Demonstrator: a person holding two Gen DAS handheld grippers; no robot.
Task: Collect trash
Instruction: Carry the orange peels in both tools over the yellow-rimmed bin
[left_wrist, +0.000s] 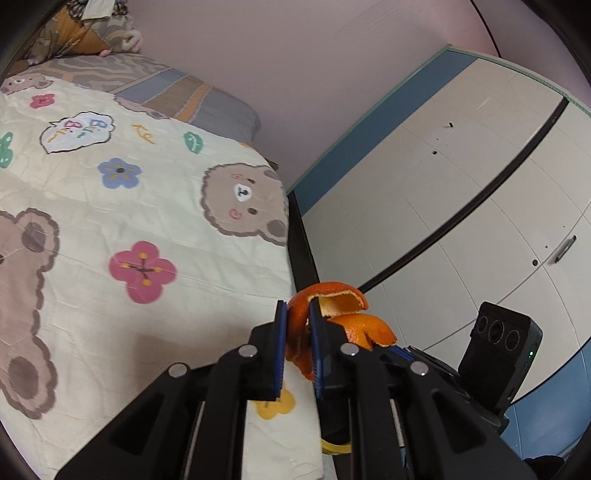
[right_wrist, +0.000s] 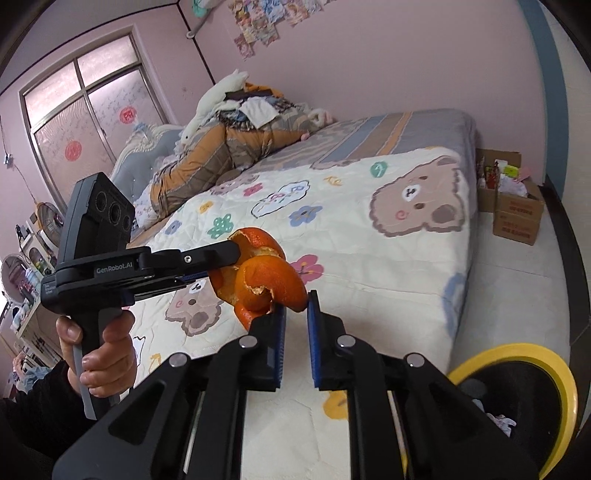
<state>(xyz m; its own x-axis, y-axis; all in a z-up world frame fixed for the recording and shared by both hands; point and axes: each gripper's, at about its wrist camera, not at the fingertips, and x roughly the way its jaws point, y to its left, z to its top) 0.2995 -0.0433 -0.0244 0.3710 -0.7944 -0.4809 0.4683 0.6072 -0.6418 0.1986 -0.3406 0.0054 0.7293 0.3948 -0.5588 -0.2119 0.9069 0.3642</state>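
Observation:
My left gripper is shut on a curled orange peel and holds it above the bed's right edge. In the right wrist view the same peel hangs from the left gripper, held by a hand. My right gripper is slightly open and empty; its fingertips sit just below the peel, close to touching it. A yellow-rimmed trash bin with a black liner stands on the floor at the lower right; its rim also shows in the left wrist view.
A bed with a bear-and-flower quilt fills the middle. Piled clothes lie at its head. Cardboard boxes stand beside the bed by the wall. A white wardrobe stands to the right.

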